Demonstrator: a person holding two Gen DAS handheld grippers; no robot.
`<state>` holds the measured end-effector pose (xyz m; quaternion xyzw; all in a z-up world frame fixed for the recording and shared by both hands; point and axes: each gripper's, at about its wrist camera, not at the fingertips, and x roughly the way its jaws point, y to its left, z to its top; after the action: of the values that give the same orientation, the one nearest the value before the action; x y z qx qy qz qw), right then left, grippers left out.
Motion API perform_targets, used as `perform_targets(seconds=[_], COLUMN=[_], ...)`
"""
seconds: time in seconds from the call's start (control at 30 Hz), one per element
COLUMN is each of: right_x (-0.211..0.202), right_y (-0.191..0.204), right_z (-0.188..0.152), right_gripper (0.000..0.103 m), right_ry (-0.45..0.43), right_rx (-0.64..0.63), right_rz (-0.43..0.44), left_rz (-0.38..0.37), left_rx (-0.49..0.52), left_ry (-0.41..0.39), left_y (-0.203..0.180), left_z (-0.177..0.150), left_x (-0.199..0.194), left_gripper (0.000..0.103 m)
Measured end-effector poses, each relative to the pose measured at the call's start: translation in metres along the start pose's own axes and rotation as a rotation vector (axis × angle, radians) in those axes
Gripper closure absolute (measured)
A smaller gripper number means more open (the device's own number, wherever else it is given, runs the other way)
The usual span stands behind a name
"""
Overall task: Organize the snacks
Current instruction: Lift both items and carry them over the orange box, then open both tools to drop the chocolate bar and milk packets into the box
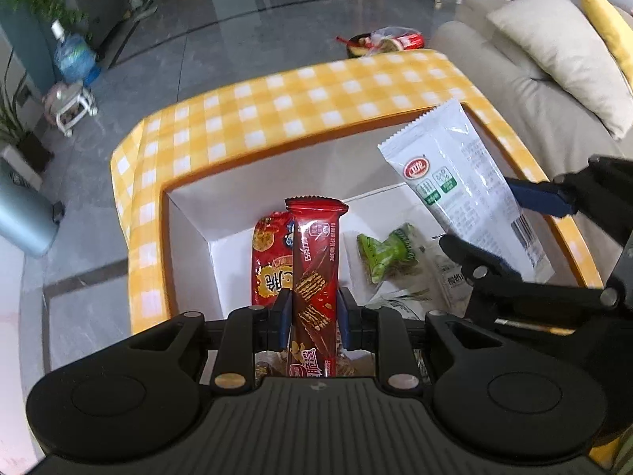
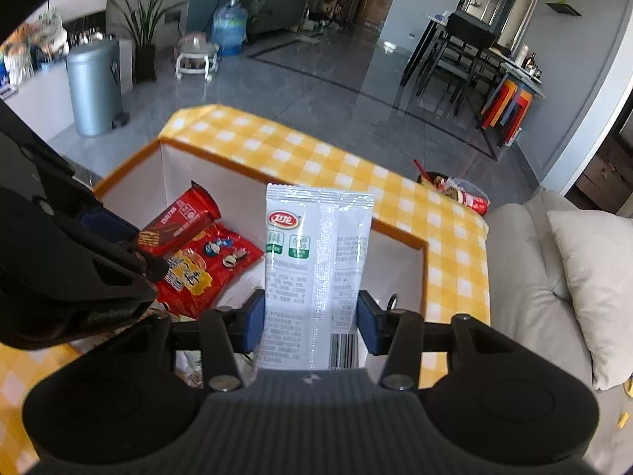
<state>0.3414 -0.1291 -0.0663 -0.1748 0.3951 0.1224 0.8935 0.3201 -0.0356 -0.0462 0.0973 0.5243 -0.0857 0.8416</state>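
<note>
My left gripper [image 1: 314, 310] is shut on a long red-brown wafer bar [image 1: 316, 273] and holds it upright over the white box [image 1: 190, 233] set in the yellow checked table. My right gripper [image 2: 310, 318] is shut on a white snack packet [image 2: 316, 261], also above the box; it shows in the left wrist view [image 1: 463, 182] at the right, with the right gripper [image 1: 510, 221] around it. Inside the box lie a red cracker bag [image 1: 269, 261], a green wrapped snack [image 1: 389, 253] and some pale packets [image 1: 447, 277]. The wafer bar [image 2: 174, 225] and red bag [image 2: 205, 265] show in the right wrist view.
The yellow checked tablecloth [image 1: 300, 107] surrounds the box. A beige sofa [image 1: 526, 91] with cushions stands to the right. A small bin with red wrappers [image 1: 379, 43] sits on the floor beyond the table. A grey trash can [image 2: 95, 87] and water bottle [image 2: 229, 27] stand further off.
</note>
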Motion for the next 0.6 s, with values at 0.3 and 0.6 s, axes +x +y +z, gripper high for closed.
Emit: perform_targets(seconds=[0.3, 0.6], right_x=[0.035, 0.053], right_y=[0.010, 0.011], right_z=[-0.003, -0.015], right_gripper=[0.057, 0.057], right_ry=[0.086, 0.135], right_rx=[-0.063, -0.088], right_rz=[-0.013, -0.013], left_rz=[-0.046, -0.050], left_rx=[-0.065, -0.079], left_ry=[0.071, 0.120], left_y=[0.007, 0.009], left_z=[-0.001, -0.007], left_x=[0.032, 0.050], left_gripper=[0.077, 0.080])
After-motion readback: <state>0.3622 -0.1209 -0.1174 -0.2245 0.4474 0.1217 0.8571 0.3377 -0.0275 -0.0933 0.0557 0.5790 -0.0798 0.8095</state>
